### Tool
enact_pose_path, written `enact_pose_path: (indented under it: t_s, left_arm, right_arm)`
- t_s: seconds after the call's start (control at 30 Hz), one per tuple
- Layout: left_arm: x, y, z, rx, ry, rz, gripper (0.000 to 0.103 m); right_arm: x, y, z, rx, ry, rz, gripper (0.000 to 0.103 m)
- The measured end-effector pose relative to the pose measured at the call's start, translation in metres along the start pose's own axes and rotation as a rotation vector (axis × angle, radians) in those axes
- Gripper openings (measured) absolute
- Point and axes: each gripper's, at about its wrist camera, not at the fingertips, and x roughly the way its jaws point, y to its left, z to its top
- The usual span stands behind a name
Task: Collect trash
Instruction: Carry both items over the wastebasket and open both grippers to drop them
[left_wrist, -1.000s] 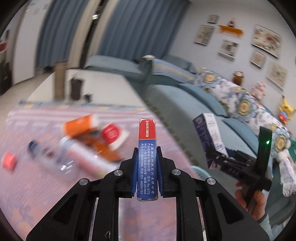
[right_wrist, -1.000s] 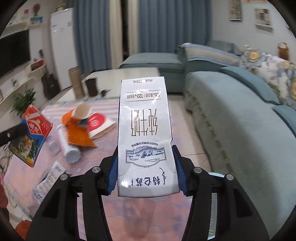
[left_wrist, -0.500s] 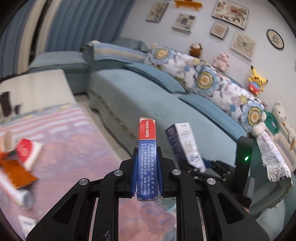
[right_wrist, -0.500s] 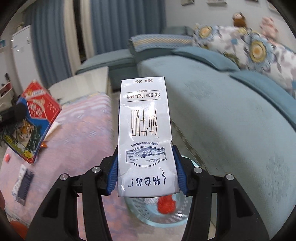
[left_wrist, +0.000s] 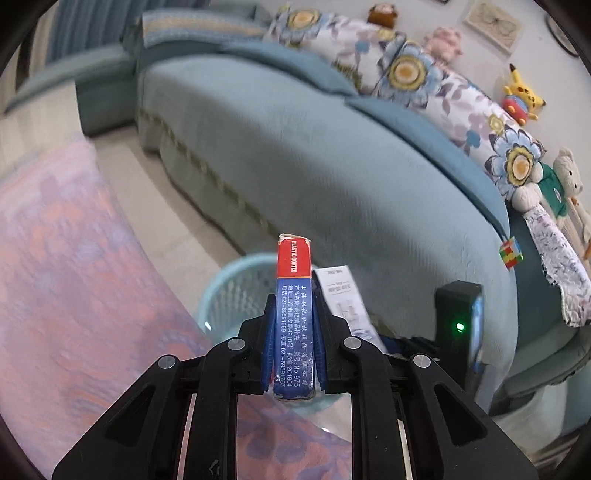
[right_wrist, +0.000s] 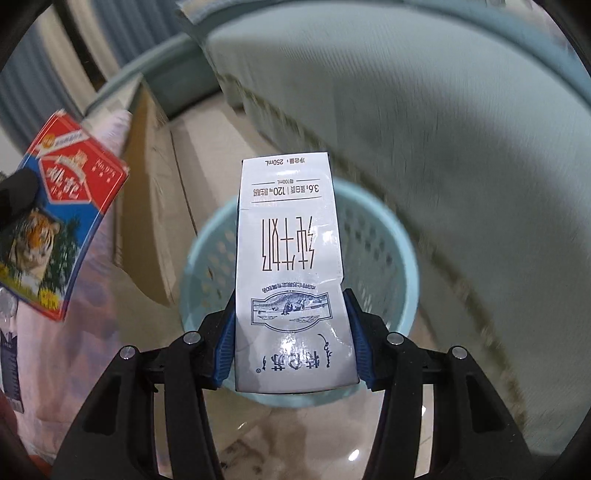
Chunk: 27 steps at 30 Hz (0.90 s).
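Observation:
My left gripper is shut on a flat red-and-blue card box, held edge-on; it also shows from the right wrist view, with a tiger picture. My right gripper is shut on a white milk carton, which also shows in the left wrist view. A light blue perforated trash basket stands on the floor right below the carton; it also shows in the left wrist view, just beyond the card box. What lies in the basket is hidden.
A long teal sofa with floral cushions and plush toys runs close behind the basket. A pink patterned rug covers the floor on the left. A low light-coloured table stands beside the basket.
Both grippers have swung right and tilted down from the littered rug to the basket. The basket now sits under both held items. The grips have not changed.

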Motion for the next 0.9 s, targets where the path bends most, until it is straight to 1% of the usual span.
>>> enact_pose_path:
  t_s: [0.07, 0.13, 0.23, 0.27, 0.3, 0.33, 0.4, 0.47, 0.53, 0.6, 0.63, 0.67, 0.77, 0.9]
  left_arm:
    - [0.012, 0.003, -0.006, -0.005, 0.029, -0.001, 0.016]
    - [0.025, 0.005, -0.013, 0.0, 0.065, 0.012, 0.016]
    - [0.032, 0.009, -0.018, -0.007, 0.095, 0.014, 0.017]
    - [0.031, 0.01, -0.019, -0.004, 0.091, 0.013, 0.017]
    - [0.029, 0.01, -0.019, -0.002, 0.085, 0.013, 0.017]
    - [0.027, 0.011, -0.019, -0.001, 0.079, 0.012, 0.017]
    - [0.021, 0.011, -0.016, -0.002, 0.068, 0.018, 0.026]
    - [0.013, 0.012, -0.014, -0.011, 0.055, 0.017, 0.028]
    - [0.003, 0.015, -0.013, -0.016, 0.042, 0.017, 0.029]
    - [-0.008, 0.015, -0.013, -0.021, 0.024, 0.016, 0.034]
    - [-0.013, 0.014, -0.012, -0.022, 0.017, 0.016, 0.036]
    - [-0.022, 0.015, -0.012, -0.023, 0.002, 0.016, 0.038]
    - [-0.048, 0.015, -0.013, -0.02, -0.037, 0.02, 0.039]
    - [-0.091, 0.018, -0.017, -0.023, -0.11, 0.043, 0.051]
  right_arm:
    - [0.019, -0.01, -0.006, 0.038, 0.057, -0.01, 0.049]
    - [0.03, -0.015, -0.016, 0.068, 0.091, -0.009, 0.049]
    - [0.039, -0.021, -0.022, 0.1, 0.113, -0.008, 0.05]
    - [0.039, -0.022, -0.023, 0.106, 0.111, -0.005, 0.05]
    - [0.039, -0.02, -0.015, 0.111, 0.11, -0.002, 0.05]
    - [0.038, -0.021, -0.015, 0.117, 0.106, 0.005, 0.05]
    - [0.033, -0.023, -0.016, 0.119, 0.096, 0.013, 0.05]
    - [0.029, -0.021, -0.017, 0.112, 0.088, 0.013, 0.05]
    - [0.022, -0.015, -0.013, 0.099, 0.073, 0.018, 0.05]
    - [0.008, -0.003, -0.013, 0.067, 0.044, 0.027, 0.05]
    - [0.008, -0.003, -0.013, 0.067, 0.044, 0.027, 0.05]
    - [0.002, 0.003, -0.013, 0.049, 0.033, 0.029, 0.05]
    - [-0.015, 0.021, -0.012, -0.003, -0.01, 0.025, 0.05]
    - [-0.049, 0.053, -0.01, -0.082, -0.089, 0.039, 0.049]
